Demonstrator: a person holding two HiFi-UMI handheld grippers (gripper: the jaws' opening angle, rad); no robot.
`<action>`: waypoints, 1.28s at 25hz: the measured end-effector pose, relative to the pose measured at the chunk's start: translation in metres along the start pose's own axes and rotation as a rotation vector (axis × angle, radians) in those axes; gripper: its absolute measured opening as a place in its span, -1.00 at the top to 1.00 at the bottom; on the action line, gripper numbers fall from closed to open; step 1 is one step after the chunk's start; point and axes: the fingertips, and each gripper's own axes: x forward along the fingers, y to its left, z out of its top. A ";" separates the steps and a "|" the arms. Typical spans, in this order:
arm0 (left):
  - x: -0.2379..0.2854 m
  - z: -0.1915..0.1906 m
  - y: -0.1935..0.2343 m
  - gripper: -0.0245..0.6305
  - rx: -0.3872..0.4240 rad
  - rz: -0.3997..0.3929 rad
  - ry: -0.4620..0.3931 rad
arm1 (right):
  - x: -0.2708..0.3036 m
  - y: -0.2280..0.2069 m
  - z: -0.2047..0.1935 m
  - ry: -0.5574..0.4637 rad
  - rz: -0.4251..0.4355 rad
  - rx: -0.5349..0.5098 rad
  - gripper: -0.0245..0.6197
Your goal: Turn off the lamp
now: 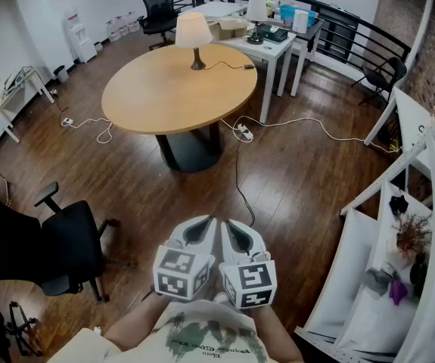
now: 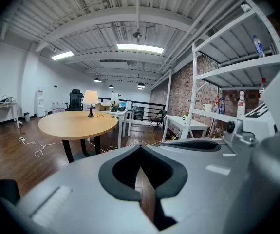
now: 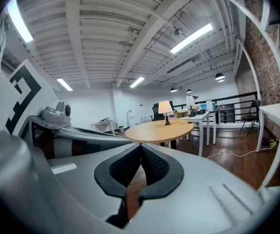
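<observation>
The lamp (image 1: 192,36), with a glowing cream shade on a dark base, stands at the far side of a round wooden table (image 1: 164,97). Its cord runs right across the tabletop to a small dark block (image 1: 249,66). Both grippers are held side by side close to the person's body, far from the table. My left gripper (image 1: 201,224) and right gripper (image 1: 233,226) are shut with nothing between the jaws. The lamp (image 2: 90,99) shows far off, left of my left gripper (image 2: 140,152). It also shows as the lamp (image 3: 165,108) beyond my right gripper (image 3: 140,148).
A black office chair (image 1: 69,248) stands at the near left. White metal shelving (image 1: 399,203) lines the right side. A white desk (image 1: 266,45) with a second lamp (image 1: 257,9) sits behind the table. Cables and a power strip (image 1: 244,133) lie on the wooden floor.
</observation>
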 end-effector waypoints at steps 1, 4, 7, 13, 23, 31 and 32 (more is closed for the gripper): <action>0.003 0.002 0.001 0.93 0.000 -0.003 0.002 | 0.003 -0.003 0.003 -0.003 -0.003 0.001 0.92; 0.012 0.010 0.003 0.93 0.001 -0.015 0.002 | 0.010 -0.012 0.011 -0.012 -0.012 0.007 0.92; 0.025 0.019 0.006 0.93 0.003 -0.025 -0.008 | 0.020 -0.024 0.017 -0.016 -0.021 0.010 0.92; 0.068 0.038 0.025 0.93 -0.005 -0.045 -0.009 | 0.053 -0.057 0.028 -0.006 -0.050 0.019 0.92; 0.145 0.093 0.081 0.93 -0.024 -0.092 -0.011 | 0.139 -0.097 0.070 0.011 -0.108 0.019 0.92; 0.197 0.132 0.128 0.93 -0.063 -0.137 -0.027 | 0.205 -0.120 0.100 0.036 -0.156 0.013 0.92; 0.202 0.136 0.134 0.93 -0.066 -0.141 -0.031 | 0.212 -0.121 0.101 0.042 -0.160 0.012 0.92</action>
